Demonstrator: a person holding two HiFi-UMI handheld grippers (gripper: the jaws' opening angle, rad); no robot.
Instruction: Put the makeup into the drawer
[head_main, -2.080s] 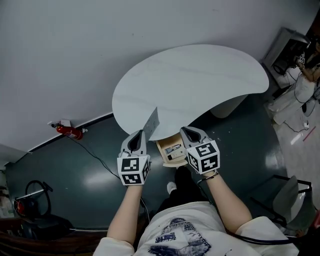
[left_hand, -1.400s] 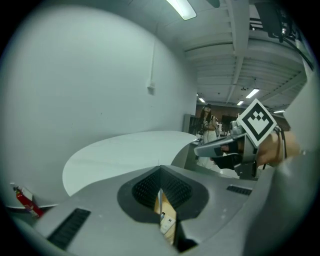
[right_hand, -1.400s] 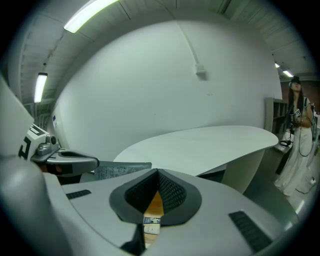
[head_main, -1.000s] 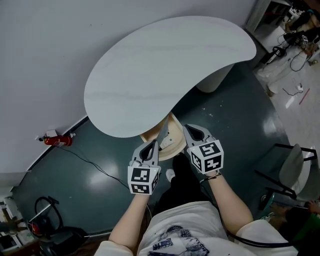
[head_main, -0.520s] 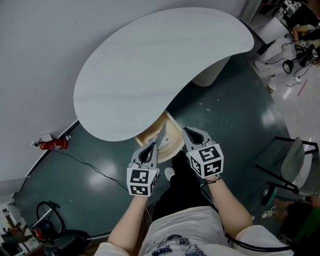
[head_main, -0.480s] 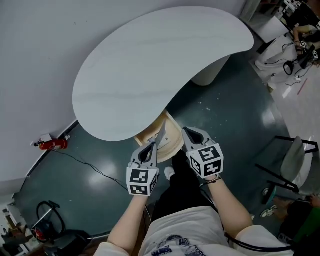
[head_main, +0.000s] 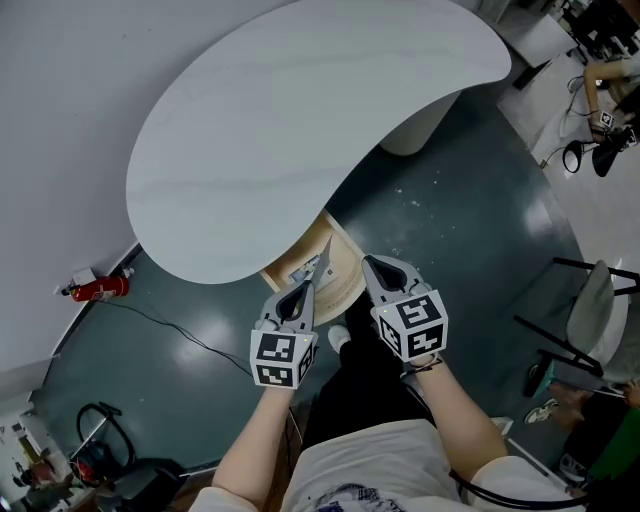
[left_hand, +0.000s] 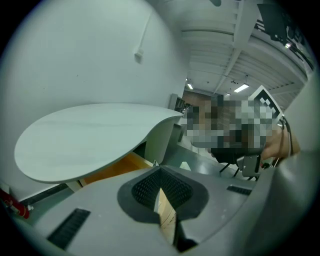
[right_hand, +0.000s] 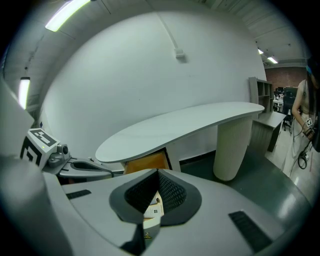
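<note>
Under the near edge of the white curved table a light wooden drawer stands pulled out. A small labelled makeup box lies inside it. My left gripper hovers over the drawer, its jaws pressed together and empty. Beside it to the right, my right gripper is shut too, holding nothing. In the right gripper view the box shows below the closed jaws, and the left gripper is at the left. The left gripper view shows the table and the drawer's wood.
The table's round pedestal leg stands at the far right. A red fire extinguisher lies by the wall, with a cable across the dark floor. A chair stands at the right. My shoe is below the drawer.
Both grippers have sunk lower side by side and stayed shut. In the head view the table has drifted left and up.
</note>
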